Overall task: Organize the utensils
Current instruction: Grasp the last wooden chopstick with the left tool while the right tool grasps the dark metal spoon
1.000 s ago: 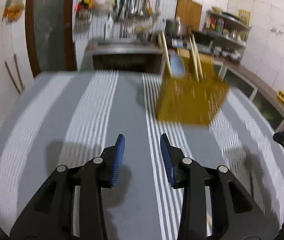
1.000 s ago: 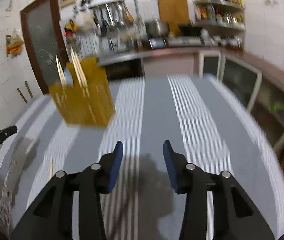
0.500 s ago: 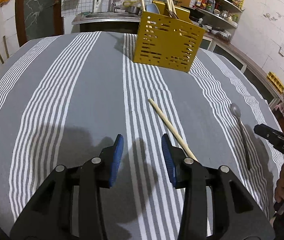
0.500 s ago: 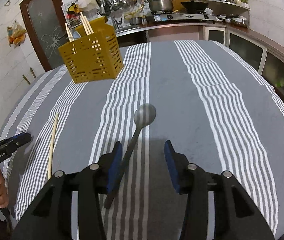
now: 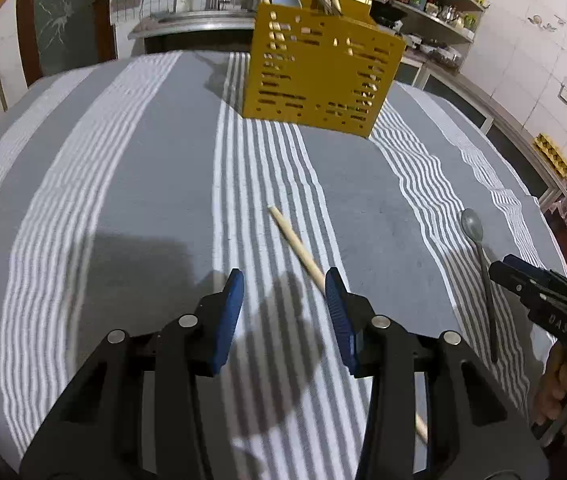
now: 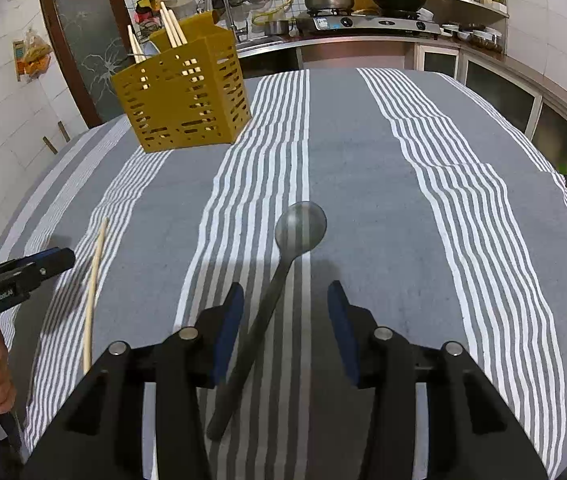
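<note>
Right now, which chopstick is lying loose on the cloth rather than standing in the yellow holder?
The single chopstick flat on the striped cloth, running under the left tool. The others stand upright in the yellow holder.

1. The left wrist view looks forward along its fingers (image 5: 232, 300), low over the desk (image 5: 143, 184), toward the caddy (image 5: 319, 76).
2. The right wrist view looks likewise, from further right.
3. Both share the caddy (image 6: 185, 92), chopstick (image 5: 297, 248) and spoon (image 6: 283, 264).

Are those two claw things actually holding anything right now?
Nothing. The left gripper is open above the wooden chopstick; the right gripper is open around the grey metal spoon.
</note>
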{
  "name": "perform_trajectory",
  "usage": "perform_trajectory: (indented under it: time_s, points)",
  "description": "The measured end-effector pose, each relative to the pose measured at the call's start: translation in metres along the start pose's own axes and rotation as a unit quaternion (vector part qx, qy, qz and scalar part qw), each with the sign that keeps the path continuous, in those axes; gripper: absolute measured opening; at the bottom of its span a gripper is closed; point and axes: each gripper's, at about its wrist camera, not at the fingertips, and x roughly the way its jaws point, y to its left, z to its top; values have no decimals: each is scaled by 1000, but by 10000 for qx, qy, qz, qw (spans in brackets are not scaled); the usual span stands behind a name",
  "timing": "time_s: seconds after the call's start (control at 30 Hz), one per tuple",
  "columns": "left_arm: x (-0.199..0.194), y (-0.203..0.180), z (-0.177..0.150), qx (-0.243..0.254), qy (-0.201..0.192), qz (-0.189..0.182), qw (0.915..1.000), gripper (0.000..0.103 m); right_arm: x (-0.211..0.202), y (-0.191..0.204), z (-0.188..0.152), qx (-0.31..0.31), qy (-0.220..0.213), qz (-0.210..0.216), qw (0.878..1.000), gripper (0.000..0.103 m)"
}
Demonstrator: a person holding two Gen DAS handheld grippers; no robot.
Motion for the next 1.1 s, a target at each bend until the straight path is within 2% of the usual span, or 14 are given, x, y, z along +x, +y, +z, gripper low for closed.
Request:
perform_trajectory:
  time_s: [0.17, 0.33, 0.47, 0.6, 0.67, 0.87, 1.0, 1.1]
  points:
    - [25, -8, 10, -97, 264, 91, 9996, 41, 6, 2, 2, 8, 88, 27, 10000, 44]
    - [42, -19, 18, 176, 268, 364, 9988, 39, 14, 6, 5, -48, 246, -20, 9997, 43]
    - [48, -17, 25, 340, 261, 465, 9980, 19, 21, 5, 13, -59, 422, -64, 9991, 42]
    - [51, -15, 29, 523, 283, 465, 9971, 9, 31, 3, 19, -32, 576, -112, 9983, 22]
    - [50, -16, 29, 600, 304, 441, 9968, 4, 36, 6, 21, -156, 661, -189, 9975, 17]
    - [48, -20, 26, 798, 336, 359, 9956, 4, 37, 11, 24, -422, 836, -277, 9952, 14]
    - [49, -18, 28, 805, 377, 305, 9956, 4, 37, 9, 29, -393, 891, -229, 9950, 8]
    - [48, -16, 28, 791, 377, 252, 9958, 4, 35, 7, 29, -273, 813, -112, 9963, 7]
